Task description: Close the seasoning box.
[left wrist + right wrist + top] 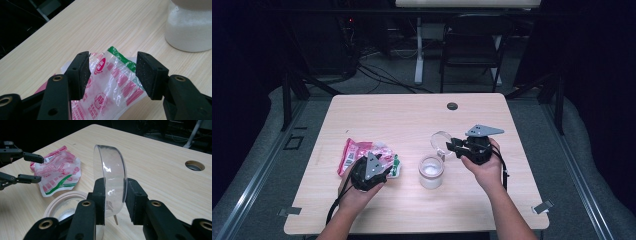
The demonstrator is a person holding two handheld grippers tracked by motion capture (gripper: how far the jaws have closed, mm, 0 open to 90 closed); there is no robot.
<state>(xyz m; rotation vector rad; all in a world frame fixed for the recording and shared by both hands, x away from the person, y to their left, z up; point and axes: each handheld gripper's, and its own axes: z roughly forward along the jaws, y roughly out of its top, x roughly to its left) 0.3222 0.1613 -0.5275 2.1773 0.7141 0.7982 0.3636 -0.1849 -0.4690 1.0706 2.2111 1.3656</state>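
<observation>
On a light wood-grain counter [412, 120] with a round cable hole [452, 106] near its far edge, a person works two hand-held claws, a black folding chair [474, 42] standing in the dark room beyond.

Near the counter's middle stands a clear round jar [431, 171] part-filled with white grains; the left gripper view shows the grains packed against its wall, while the right gripper view looks down on its pale open rim.

To the jar's left lies a crumpled clear plastic bag printed in red, white and green [371, 152]. Its print includes red stripes, round red seals and a small red logo, but the writing is too small to read.

The left claw [112, 72], held in the left hand [357, 192], sits over the bag's near end with its jaws wide apart. In the left gripper view the two pads flank the plastic without pressing it, the bag lying between and below them.

The right claw [115, 200], in the right hand [487, 170], is closed on a clear round plastic lid [110, 177]. The right gripper view shows the lid gripped edge-on and nearly upright between the pads; the high view places it just beyond and right of the jar, above the counter. The left claw appears at that view's left edge, beside the bag.
</observation>
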